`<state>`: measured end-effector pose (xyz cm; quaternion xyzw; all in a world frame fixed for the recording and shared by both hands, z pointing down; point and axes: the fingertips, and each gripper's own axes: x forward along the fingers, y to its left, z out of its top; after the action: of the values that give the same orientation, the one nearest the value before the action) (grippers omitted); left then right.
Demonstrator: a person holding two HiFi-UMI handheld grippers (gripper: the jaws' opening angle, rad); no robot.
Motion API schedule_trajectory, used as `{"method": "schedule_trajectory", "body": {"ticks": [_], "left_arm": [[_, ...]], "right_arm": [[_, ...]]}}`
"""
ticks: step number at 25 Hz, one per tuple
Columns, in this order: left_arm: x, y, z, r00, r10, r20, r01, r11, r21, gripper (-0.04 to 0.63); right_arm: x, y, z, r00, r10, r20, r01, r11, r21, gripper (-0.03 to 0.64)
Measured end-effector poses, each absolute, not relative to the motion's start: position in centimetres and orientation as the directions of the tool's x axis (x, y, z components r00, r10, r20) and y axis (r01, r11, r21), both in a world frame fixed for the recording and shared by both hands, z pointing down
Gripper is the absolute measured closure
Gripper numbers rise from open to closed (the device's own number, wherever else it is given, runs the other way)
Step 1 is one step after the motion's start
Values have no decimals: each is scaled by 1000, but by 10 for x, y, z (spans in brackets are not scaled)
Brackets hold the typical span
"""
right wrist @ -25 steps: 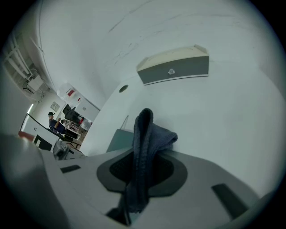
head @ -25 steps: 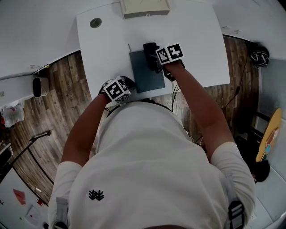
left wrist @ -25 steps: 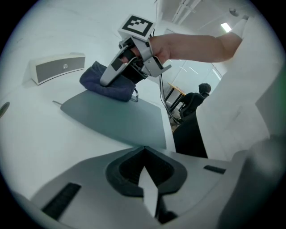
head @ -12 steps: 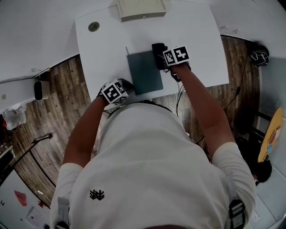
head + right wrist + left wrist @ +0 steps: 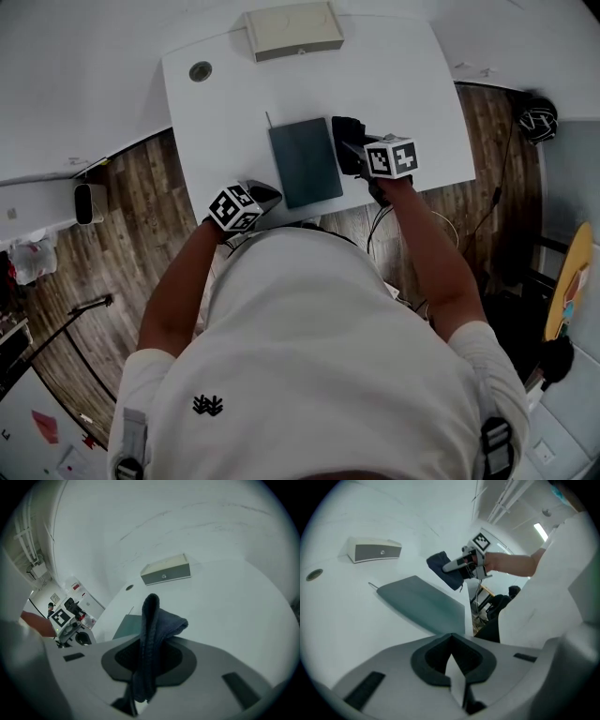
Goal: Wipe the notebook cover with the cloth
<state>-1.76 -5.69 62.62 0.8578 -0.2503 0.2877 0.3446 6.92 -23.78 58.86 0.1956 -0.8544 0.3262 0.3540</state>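
A dark teal notebook (image 5: 306, 161) lies flat on the white table (image 5: 234, 103), near its front edge. My right gripper (image 5: 354, 150) is shut on a dark blue cloth (image 5: 347, 142), held just off the notebook's right edge. In the right gripper view the cloth (image 5: 152, 639) stands folded between the jaws, with the notebook (image 5: 129, 624) behind it to the left. My left gripper (image 5: 262, 195) sits at the table's front edge, left of the notebook's near corner, shut and empty. The left gripper view shows the notebook (image 5: 423, 604) and the cloth (image 5: 445, 569) in the other gripper.
A beige box (image 5: 293, 30) stands at the table's far edge. A round grommet hole (image 5: 201, 70) is at the far left of the tabletop. Wooden floor and cables (image 5: 375, 211) lie beyond the table's front edge.
My right gripper has carried the cloth rightwards, from over the notebook's upper right part to just past its right edge. The left gripper stayed near the front edge.
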Motion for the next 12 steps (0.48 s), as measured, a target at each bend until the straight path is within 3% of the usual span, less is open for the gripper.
{"method": "schedule_trajectory", "body": {"ticks": [12], "left_arm": [[-93,-68,537,645,-609,461,-759,-438,483,591]], "right_arm": [[81,-132,539,-766,-197,611,-521,746,-414,554]]}}
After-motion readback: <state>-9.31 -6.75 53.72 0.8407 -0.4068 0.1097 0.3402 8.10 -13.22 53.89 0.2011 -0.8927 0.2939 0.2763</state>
